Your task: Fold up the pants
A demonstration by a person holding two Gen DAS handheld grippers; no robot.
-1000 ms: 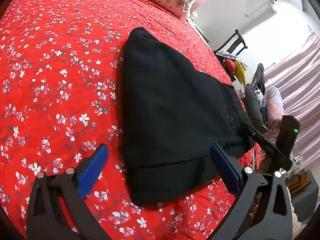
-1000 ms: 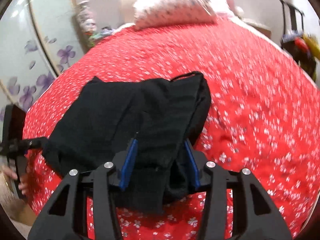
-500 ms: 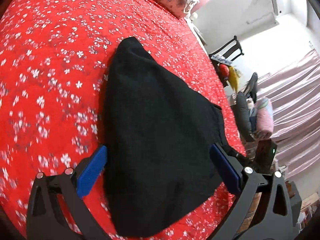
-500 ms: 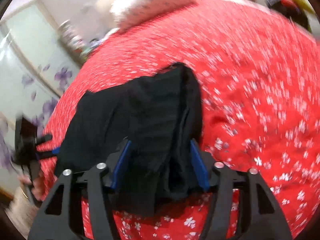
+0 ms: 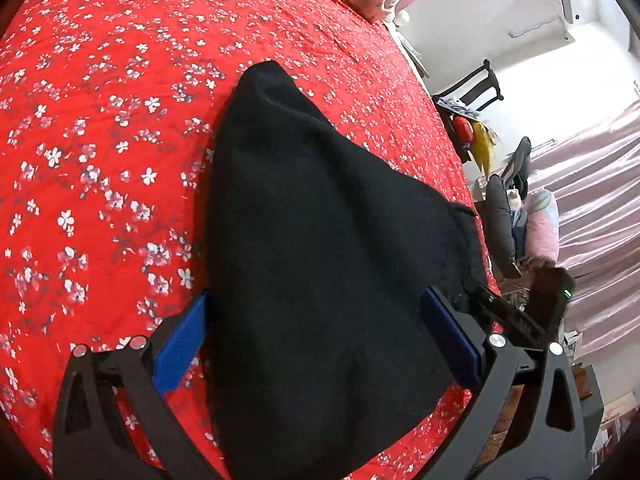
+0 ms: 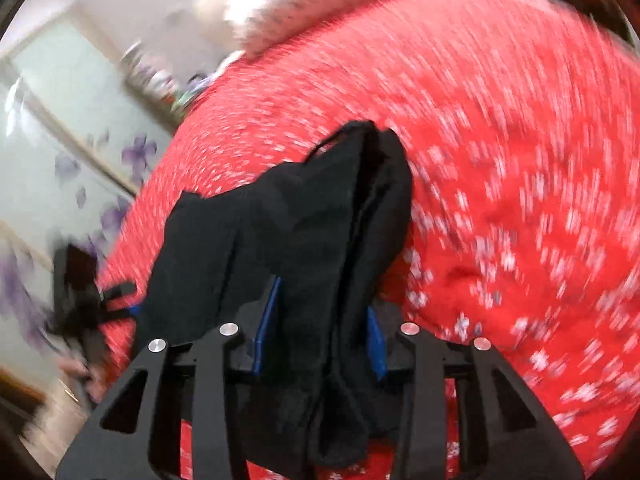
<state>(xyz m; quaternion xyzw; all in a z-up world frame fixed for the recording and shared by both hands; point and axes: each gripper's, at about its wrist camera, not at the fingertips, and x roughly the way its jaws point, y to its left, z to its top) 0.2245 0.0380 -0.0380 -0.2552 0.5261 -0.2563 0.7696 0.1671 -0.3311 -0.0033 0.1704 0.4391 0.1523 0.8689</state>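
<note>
Left wrist view: the black pants (image 5: 320,248) lie on a red bedspread (image 5: 100,140) printed with small white blossoms. From here they look like 1 dark, matte wedge, narrow at the far end and broad toward the camera, with no clear seam or crease showing. The left gripper (image 5: 320,344) stands wide, its 2 blue pads on either side of the near, broad end of the fabric; the cloth fills the gap between them, and whether either pad presses on it cannot be told. Just right of the right-hand finger, the black frame of the right gripper (image 5: 516,320) sits at the pants' far right corner.

Right wrist view: the frame is blurred. The pants (image 6: 296,240) run away from the claw in several stacked layers, with long lengthwise folds and a thin loop at the far tip. The right gripper (image 6: 320,332) has a thick bunch of fabric between its blue pads, and its jaws are closing on it. Far left, the left gripper (image 6: 80,304) shows at the cloth's other edge.
</note>
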